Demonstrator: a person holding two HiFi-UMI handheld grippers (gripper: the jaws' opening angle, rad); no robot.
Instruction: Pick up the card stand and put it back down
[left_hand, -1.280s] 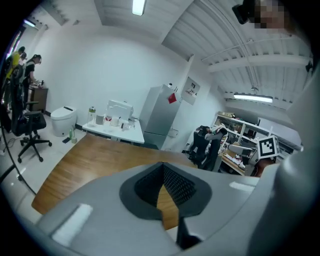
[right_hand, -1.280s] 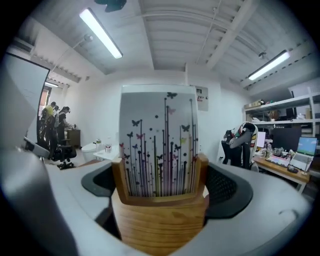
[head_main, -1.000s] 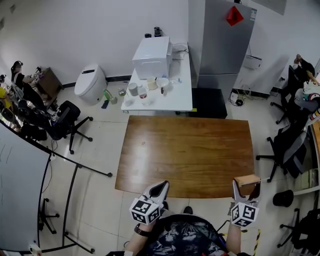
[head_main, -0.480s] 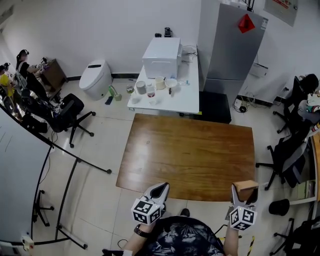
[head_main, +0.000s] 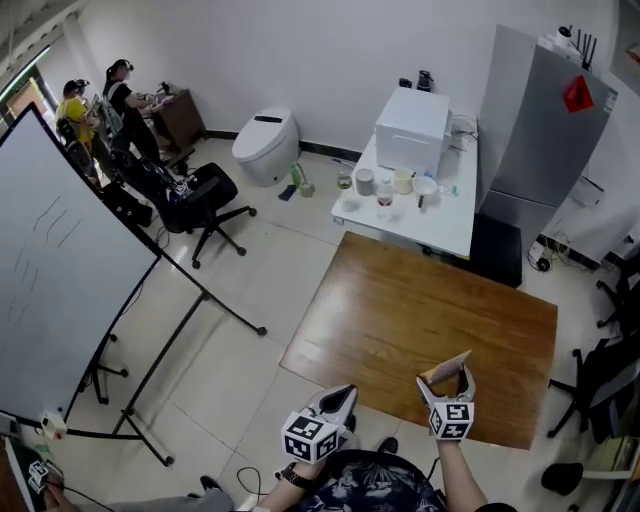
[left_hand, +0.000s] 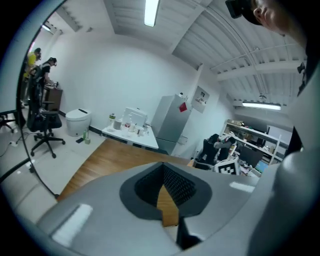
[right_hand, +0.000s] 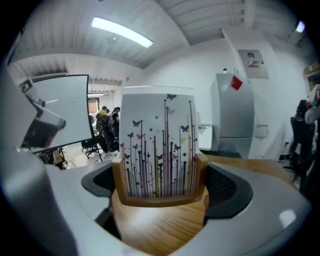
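My right gripper (head_main: 448, 381) is shut on the wooden card stand (right_hand: 159, 199), held up over the near part of the brown wooden table (head_main: 400, 310). In the right gripper view the stand fills the space between the jaws, and a white card with butterflies and thin coloured lines (right_hand: 157, 145) stands upright in it. In the head view the card stand (head_main: 445, 368) shows as a tan block tilted at the gripper's tip. My left gripper (head_main: 338, 400) hangs at the table's near edge, jaws together with nothing in them; left gripper (left_hand: 162, 192) looks along the tabletop.
A white table (head_main: 420, 205) with a white box, cups and bottles stands beyond the wooden one. A grey fridge (head_main: 545, 130) is at the back right. A whiteboard on a stand (head_main: 60, 260) and office chairs (head_main: 195, 195) stand to the left. People are at the far left corner.
The head view has swung left, so the table now lies to the right. My right gripper with the card stand has moved inward over the table. The left gripper stays low.
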